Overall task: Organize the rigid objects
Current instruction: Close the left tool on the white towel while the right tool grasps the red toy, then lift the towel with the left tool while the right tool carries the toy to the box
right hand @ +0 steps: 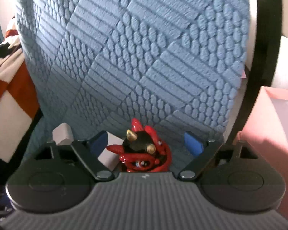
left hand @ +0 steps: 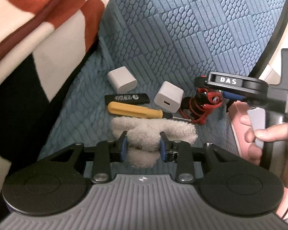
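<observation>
Blue quilted cushion (left hand: pixel 182 28): my work surface; its seat and backrest meet in a crease, and I judge the small things sit low near it because the slope gathers them there.
Pink box (right hand: pixel 268 118): open at my right edge, beside the seat; I read it as the likely place for the rigid items, though I cannot confirm that.
White fleecy cloth (left hand: pixel 153 132): soft, so not part of the sort; my left gripper (left hand: pixel 143 146) is clamped on it, I judge to keep it apart from the hard pieces.
Right gripper (right hand: pixel 146 143): jaws spread wide on either side of the red coiled cable (right hand: pixel 149 153), pads clear of it, nothing gripped yet.
Yellow screwdriver (left hand: pixel 134 112): lies flat just above the cloth, tip towards the cable.
Black stick (left hand: pixel 126 98): flat, alongside the screwdriver handle.
White charger (left hand: pixel 168 96): port facing me, touching the cable bundle's left.
Second white charger (left hand: pixel 122 81): farther back, near the crease.
</observation>
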Action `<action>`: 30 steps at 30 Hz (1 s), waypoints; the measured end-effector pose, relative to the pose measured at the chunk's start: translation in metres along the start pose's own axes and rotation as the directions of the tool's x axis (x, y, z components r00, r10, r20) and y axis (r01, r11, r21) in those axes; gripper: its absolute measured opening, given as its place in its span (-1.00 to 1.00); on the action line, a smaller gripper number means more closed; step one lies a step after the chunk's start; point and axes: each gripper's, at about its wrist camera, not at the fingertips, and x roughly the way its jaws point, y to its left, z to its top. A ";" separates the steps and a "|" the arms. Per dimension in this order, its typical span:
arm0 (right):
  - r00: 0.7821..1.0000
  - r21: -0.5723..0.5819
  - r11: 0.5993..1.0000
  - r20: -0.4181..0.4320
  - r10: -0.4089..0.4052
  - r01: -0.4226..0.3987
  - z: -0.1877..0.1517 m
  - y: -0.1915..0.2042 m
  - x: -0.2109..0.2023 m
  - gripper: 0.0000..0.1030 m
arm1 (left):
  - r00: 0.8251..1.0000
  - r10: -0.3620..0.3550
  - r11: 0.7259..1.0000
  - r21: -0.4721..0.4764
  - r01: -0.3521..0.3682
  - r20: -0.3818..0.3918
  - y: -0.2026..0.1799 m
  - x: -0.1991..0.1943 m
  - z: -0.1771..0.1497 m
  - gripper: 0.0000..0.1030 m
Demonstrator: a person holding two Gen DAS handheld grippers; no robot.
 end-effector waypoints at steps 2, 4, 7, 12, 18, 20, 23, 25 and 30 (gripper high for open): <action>0.999 -0.012 1.000 -0.032 0.000 -0.001 -0.004 0.006 0.005 0.70 | 1.000 0.013 1.000 -0.004 -0.013 -0.007 0.001 -0.003 -0.003 -0.27; 0.999 -0.029 1.000 -0.055 -0.001 -0.001 -0.006 0.007 0.017 0.70 | 1.000 0.023 1.000 -0.008 -0.024 -0.011 0.003 -0.007 -0.005 -0.27; 0.998 -0.057 0.998 -0.066 -0.018 0.014 -0.011 0.015 0.022 0.69 | 1.000 0.025 0.999 -0.020 -0.025 -0.015 0.007 -0.014 -0.011 -0.27; 0.995 -0.110 0.993 -0.081 -0.052 0.043 -0.019 0.020 0.020 0.18 | 0.999 0.028 0.999 -0.046 -0.029 -0.028 0.014 -0.022 -0.019 -0.27; 0.995 -0.096 0.994 -0.067 -0.068 0.061 -0.023 0.011 -0.004 0.18 | 0.999 0.026 0.999 -0.048 -0.027 -0.029 0.016 -0.025 -0.019 -0.27; 0.996 -0.093 0.993 -0.049 -0.071 0.067 -0.021 0.009 -0.015 0.18 | 0.999 0.025 0.999 -0.046 -0.027 -0.025 0.015 -0.025 -0.019 -0.27; 0.998 -0.088 0.995 -0.030 -0.054 0.051 -0.014 0.007 -0.028 0.18 | 0.999 0.025 0.999 -0.041 -0.026 -0.028 0.014 -0.024 -0.019 -0.27; 0.999 -0.086 0.996 -0.022 -0.037 0.035 -0.018 0.008 -0.043 0.18 | 0.999 0.029 0.999 -0.039 -0.030 -0.030 0.014 -0.022 -0.019 -0.27; 1.000 -0.090 0.996 -0.023 -0.006 0.004 -0.032 0.017 -0.076 0.18 | 0.999 0.032 0.998 -0.058 -0.034 -0.028 0.016 -0.022 -0.021 -0.27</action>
